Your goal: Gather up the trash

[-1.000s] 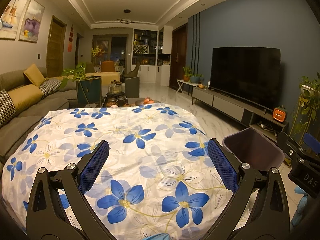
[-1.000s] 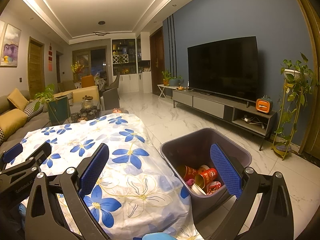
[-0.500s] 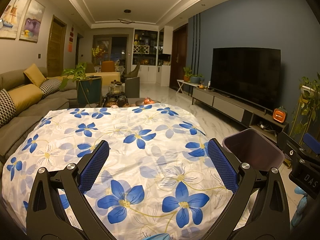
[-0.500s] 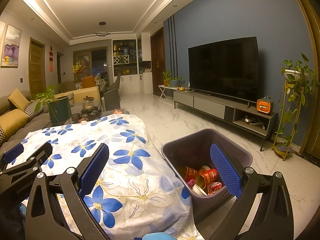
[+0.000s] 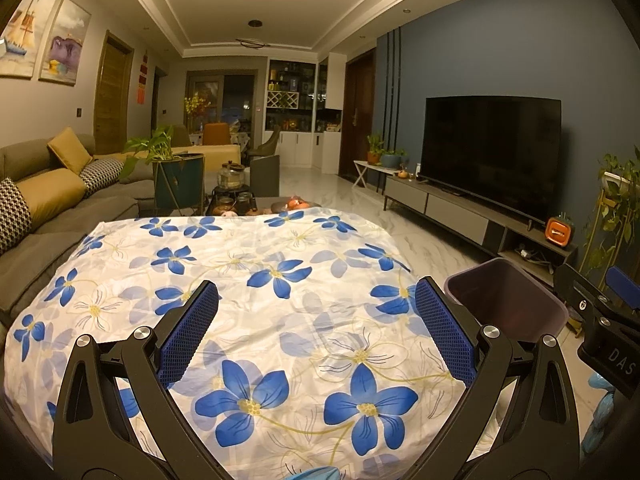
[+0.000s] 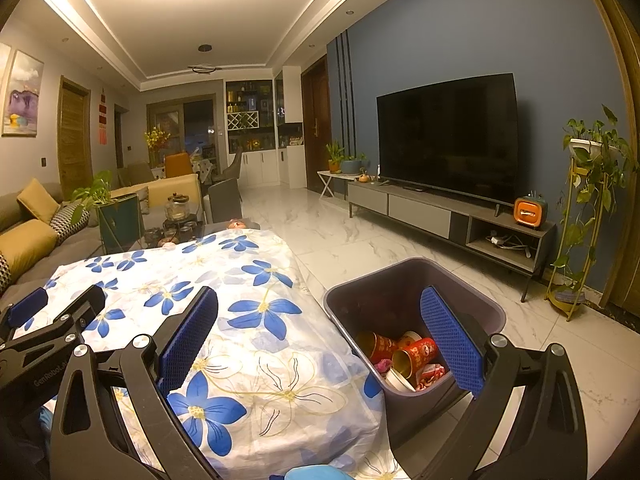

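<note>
A dark purple trash bin (image 6: 416,280) stands on the floor just right of the table; it shows in the left wrist view too, bin (image 5: 508,296). Inside lie red paper cups (image 6: 412,356) and other wrappers. The table carries a white cloth with blue flowers (image 5: 256,280), cloth (image 6: 240,300), and no trash shows on it. My left gripper (image 5: 316,336) hovers open over the cloth with nothing between its fingers. My right gripper (image 6: 320,340) is open too, above the table's right edge and the bin, holding nothing.
A grey sofa with yellow cushions (image 5: 44,196) runs along the left. A tea set and plant stand (image 5: 232,188) sit beyond the table. The TV on its low cabinet (image 6: 448,140) lines the blue wall, with a plant stand (image 6: 588,216) at far right. Marble floor lies between.
</note>
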`<state>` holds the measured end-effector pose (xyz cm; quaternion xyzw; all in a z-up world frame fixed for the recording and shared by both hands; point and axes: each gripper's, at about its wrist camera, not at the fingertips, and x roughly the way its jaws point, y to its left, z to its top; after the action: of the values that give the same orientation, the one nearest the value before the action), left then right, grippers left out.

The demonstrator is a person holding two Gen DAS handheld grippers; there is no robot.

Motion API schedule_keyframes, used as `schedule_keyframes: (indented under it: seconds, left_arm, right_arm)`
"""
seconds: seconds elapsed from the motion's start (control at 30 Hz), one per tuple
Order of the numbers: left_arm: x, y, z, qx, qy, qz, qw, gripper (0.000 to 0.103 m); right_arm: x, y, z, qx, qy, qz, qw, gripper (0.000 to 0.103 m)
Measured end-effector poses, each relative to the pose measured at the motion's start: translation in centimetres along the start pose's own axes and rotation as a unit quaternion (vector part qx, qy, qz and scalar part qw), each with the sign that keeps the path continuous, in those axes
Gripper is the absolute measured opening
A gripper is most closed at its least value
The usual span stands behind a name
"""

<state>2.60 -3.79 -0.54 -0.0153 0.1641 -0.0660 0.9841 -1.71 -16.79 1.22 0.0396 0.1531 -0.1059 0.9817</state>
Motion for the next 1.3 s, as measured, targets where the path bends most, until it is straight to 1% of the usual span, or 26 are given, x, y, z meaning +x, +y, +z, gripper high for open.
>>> schedule_keyframes:
  seconds: [1.3]
  left_arm:
    - [-0.05, 0.12, 0.21, 0.0, -0.001, -0.001, 1.0, 0.097]
  right_arm:
    - [-0.13, 0.06, -0.24, 0.001, -0.003, 0.0, 1.0, 0.097]
